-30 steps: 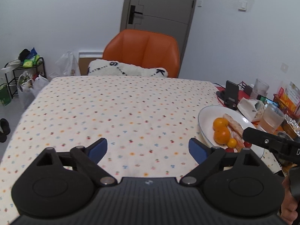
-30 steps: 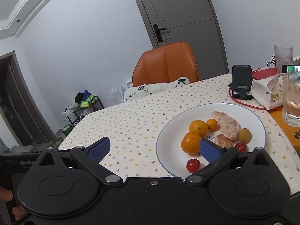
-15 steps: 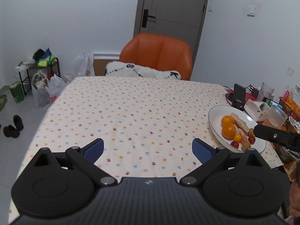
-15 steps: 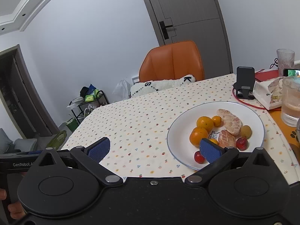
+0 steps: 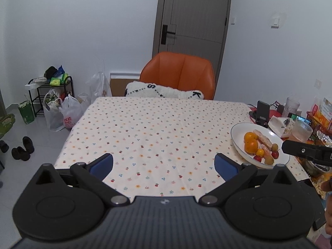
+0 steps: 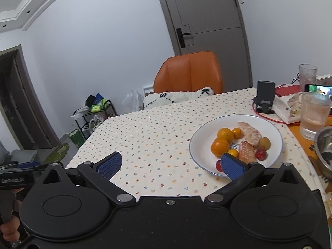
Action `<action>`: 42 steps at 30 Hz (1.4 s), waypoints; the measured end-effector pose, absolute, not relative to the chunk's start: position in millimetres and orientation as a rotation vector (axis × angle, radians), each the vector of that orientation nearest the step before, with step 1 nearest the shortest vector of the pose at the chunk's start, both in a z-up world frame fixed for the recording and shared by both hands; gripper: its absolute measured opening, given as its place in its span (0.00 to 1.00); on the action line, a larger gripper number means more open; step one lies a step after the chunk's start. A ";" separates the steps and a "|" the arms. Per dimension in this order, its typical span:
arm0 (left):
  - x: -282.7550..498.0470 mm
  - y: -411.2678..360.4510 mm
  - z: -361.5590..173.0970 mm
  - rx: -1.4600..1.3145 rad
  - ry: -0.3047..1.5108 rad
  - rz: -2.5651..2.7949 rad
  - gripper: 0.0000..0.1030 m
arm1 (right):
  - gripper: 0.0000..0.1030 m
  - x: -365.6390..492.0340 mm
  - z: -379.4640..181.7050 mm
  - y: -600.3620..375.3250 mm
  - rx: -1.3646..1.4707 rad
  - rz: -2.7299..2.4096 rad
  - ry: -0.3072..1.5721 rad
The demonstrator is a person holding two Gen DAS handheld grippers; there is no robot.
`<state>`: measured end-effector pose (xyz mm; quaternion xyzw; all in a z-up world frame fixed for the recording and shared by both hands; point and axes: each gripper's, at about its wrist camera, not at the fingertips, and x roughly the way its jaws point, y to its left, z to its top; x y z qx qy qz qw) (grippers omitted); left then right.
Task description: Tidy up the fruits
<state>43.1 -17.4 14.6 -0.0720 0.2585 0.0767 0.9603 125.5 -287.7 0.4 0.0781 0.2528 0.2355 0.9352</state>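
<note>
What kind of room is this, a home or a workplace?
Most likely a home dining area. A table with a flowered cloth holds a plate of fruit, an orange chair stands behind it, and shoes lie on the floor.

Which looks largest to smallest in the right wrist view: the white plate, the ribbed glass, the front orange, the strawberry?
1. White plate.
2. Ribbed glass.
3. Front orange.
4. Strawberry.
The glass stands upright beyond the plate, but the gaps in apparent size are clear, so nearness does not alter this order.
</note>
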 end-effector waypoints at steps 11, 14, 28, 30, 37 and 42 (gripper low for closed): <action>14.6 -20.5 24.5 -0.144 0.507 0.114 1.00 | 1.00 96.0 11.1 -297.2 0.183 0.468 0.511; 6.9 -21.0 26.3 -0.145 0.499 0.112 1.00 | 1.00 87.3 13.3 -295.2 0.162 0.465 0.504; -5.6 -14.1 28.0 -0.166 0.512 0.111 1.00 | 1.00 68.7 18.5 -287.2 0.118 0.480 0.529; -6.1 -13.3 27.9 -0.169 0.513 0.109 1.00 | 1.00 67.0 19.2 -285.6 0.112 0.483 0.528; -8.9 -16.1 30.0 -0.162 0.517 0.096 1.00 | 1.00 64.6 19.3 -281.1 0.095 0.496 0.534; -8.7 -19.0 29.0 -0.154 0.524 0.087 1.00 | 1.00 63.0 21.4 -280.9 0.093 0.493 0.532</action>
